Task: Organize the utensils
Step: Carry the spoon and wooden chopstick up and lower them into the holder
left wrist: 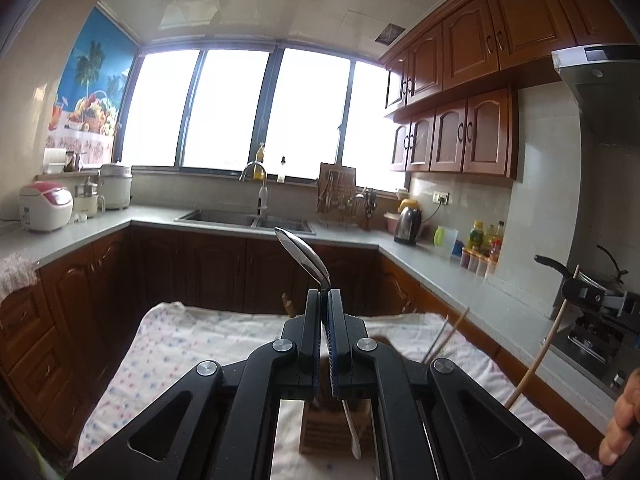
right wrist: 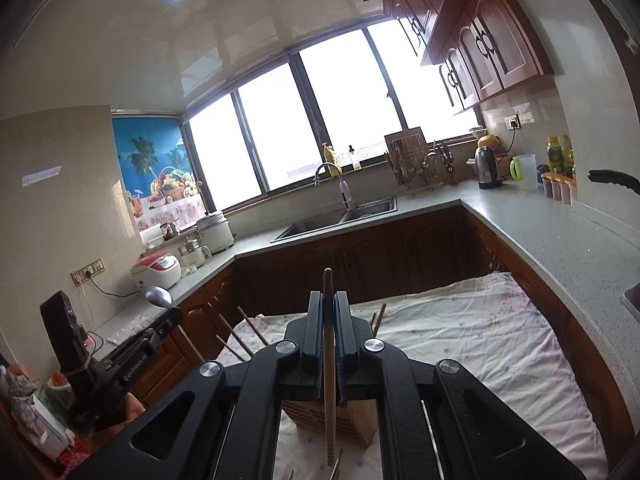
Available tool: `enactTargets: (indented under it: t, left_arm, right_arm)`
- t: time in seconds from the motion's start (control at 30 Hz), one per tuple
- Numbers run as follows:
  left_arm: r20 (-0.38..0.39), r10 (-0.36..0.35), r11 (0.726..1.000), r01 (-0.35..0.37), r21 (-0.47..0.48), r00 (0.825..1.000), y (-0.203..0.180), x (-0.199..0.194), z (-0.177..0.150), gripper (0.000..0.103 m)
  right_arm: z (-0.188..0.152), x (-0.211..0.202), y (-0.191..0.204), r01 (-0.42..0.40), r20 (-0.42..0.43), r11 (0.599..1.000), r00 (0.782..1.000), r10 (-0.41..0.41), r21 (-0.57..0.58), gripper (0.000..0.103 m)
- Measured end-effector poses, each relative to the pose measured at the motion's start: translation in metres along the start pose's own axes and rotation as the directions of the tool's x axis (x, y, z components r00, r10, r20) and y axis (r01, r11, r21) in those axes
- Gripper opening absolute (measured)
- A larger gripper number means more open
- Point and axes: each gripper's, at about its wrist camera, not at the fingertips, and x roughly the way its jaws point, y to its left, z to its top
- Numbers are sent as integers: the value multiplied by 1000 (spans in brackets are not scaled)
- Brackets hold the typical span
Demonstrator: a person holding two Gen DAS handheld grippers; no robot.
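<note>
My left gripper [left wrist: 324, 295] is shut on a metal spoon [left wrist: 301, 254]. Its bowl sticks up past the fingertips and its handle hangs down between the arms. Under it stands a wooden utensil block [left wrist: 324, 434] on a table covered with a dotted cloth [left wrist: 192, 344]. My right gripper [right wrist: 328, 297] is shut on a wooden chopstick [right wrist: 329, 364], held upright above the same block [right wrist: 316, 420]. More chopsticks [right wrist: 248, 330] poke out of the block at angles. The left gripper [right wrist: 170, 317] with the spoon [right wrist: 158, 296] shows at the left of the right wrist view.
A grey counter [left wrist: 440, 276] runs around the room with a sink [left wrist: 244, 218], a kettle [left wrist: 408, 226], a rice cooker [left wrist: 44, 206] and bottles. At the right are a stove with a pan [left wrist: 600, 276] and a person's hand [left wrist: 620, 420].
</note>
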Motion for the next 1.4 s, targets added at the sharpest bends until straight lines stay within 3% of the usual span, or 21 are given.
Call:
enactTargets:
  t: [0.4,0.7,0.87,1.4]
  left_arm:
    - [39,32,998,-34,49,999,-17,65,-10,1]
    - [24,76,994,-77,71,997,-29,92,-30,1]
    - [15,77,991,-78,112,997,-38,99,-42,1]
    - [-96,65,995,-57,85,993,-31,94,-59,1]
  right_arm:
    - [23,37,5,18,72,999,997,-16,-35,5]
    - [8,69,-4,28,82,999,996,-26,-23,5]
    - [-10,80,-10,32,56,999,998,-31,-7,5]
    - [-56,100,-24,60,-84,998,995,-58,29,5]
